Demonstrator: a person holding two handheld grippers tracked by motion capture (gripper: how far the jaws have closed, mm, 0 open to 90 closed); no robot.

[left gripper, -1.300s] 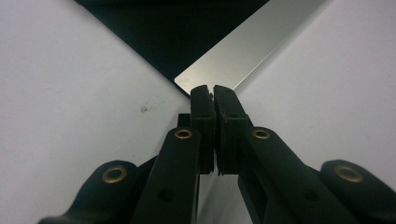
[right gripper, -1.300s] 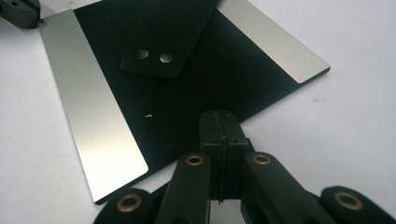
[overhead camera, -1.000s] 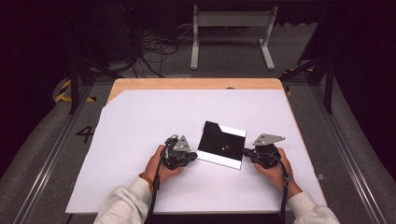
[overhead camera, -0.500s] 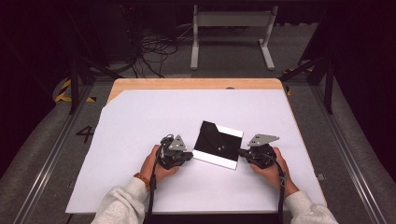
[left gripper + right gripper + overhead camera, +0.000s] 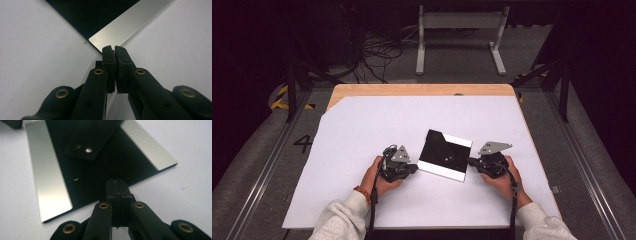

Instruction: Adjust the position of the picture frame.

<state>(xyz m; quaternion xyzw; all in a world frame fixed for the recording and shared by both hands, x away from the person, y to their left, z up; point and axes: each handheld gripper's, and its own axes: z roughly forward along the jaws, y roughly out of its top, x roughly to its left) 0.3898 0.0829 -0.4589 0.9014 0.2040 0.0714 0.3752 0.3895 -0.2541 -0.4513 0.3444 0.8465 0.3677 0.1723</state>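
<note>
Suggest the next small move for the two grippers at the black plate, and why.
Probably nudge the left gripper forward against the black plate's silver corner. Both grippers are shut, one at each side of the plate; the right gripper already meets its edge, so a gentle squeeze inward would likely square or slide it.

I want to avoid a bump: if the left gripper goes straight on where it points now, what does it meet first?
Probably the silver corner of the black plate, right ahead of the shut left gripper; whether they already touch is unclear.

Bright, evenly lit white table (image 5: 362, 130); dark surroundings; soft close-up focus.
</note>
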